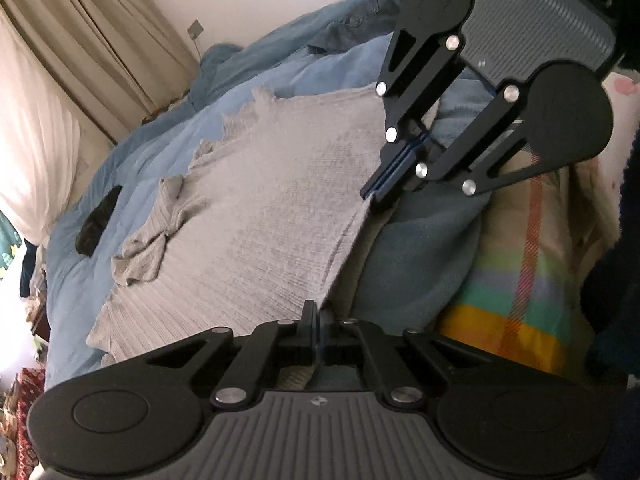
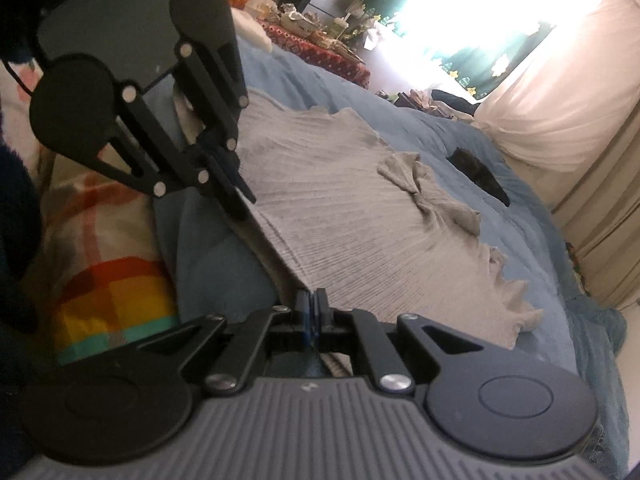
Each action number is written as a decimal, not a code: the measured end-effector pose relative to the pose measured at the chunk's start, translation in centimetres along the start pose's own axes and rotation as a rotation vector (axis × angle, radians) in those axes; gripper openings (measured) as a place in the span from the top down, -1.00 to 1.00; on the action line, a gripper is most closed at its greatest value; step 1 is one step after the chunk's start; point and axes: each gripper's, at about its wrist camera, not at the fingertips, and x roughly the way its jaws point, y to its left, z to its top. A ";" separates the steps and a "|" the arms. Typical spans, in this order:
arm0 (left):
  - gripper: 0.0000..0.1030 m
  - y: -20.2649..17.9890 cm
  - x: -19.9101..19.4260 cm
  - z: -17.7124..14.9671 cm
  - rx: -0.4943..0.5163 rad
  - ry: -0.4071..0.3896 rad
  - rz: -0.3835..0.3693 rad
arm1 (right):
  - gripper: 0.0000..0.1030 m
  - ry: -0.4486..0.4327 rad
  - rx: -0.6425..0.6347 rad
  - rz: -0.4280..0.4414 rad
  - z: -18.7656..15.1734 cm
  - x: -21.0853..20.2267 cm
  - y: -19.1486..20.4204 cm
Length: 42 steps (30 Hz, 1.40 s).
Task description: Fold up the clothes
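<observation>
Bottom centre of the left wrist view, the left claw (image 1: 316, 322) is sitting clenched on the near edge of the grey knit garment (image 1: 260, 200), pads pressed flat together w/ fabric pinched between. Same story bottom centre of the right wrist view: the right claw (image 2: 312, 312) is gripping that edge too, fingers closed tight. Each cam is also catching the other claw further along the edge, upper right in the left view (image 1: 386, 190), upper left in the right view (image 2: 240, 196), both biting the hem, which is running taut betw. them.

The garment is a ribbed, crinkly grey knit, spreading flat across the blue bedcover (image 1: 132, 152) mid-frame. A knotted bow-like bunch (image 1: 156, 236) of the same knit is lying on its far side, and one far edge is looking ragged and wavy. Beside the claws, a striped blanket (image 1: 516, 280) in yellow, green, orange and cream is bunching up, w/ a fuzzy blue-grey fold next to it.

Further out, a small black item (image 1: 98, 220) is resting on the bedcover, apart from the garment.

Only the left view is showing the beige curtains (image 1: 92, 32) and wall, upper left. Only the right view is showing the cluttered red-patterned table (image 2: 320, 48) and a blown-out bright window (image 2: 460, 12) along the top.
</observation>
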 end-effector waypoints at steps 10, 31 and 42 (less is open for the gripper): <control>0.97 0.4 -0.4 -1.1 -0.111 0.023 -0.049 | 0.98 0.003 0.046 0.022 -0.3 0.0 -0.1; 0.74 -0.1 -1.9 1.4 -0.031 -0.057 -0.026 | 0.67 0.076 0.018 -0.100 -3.9 -3.1 -2.7; 0.74 -2.0 2.1 6.6 0.042 -0.143 -0.130 | 0.67 0.101 -0.119 -0.162 -5.1 -1.9 -2.6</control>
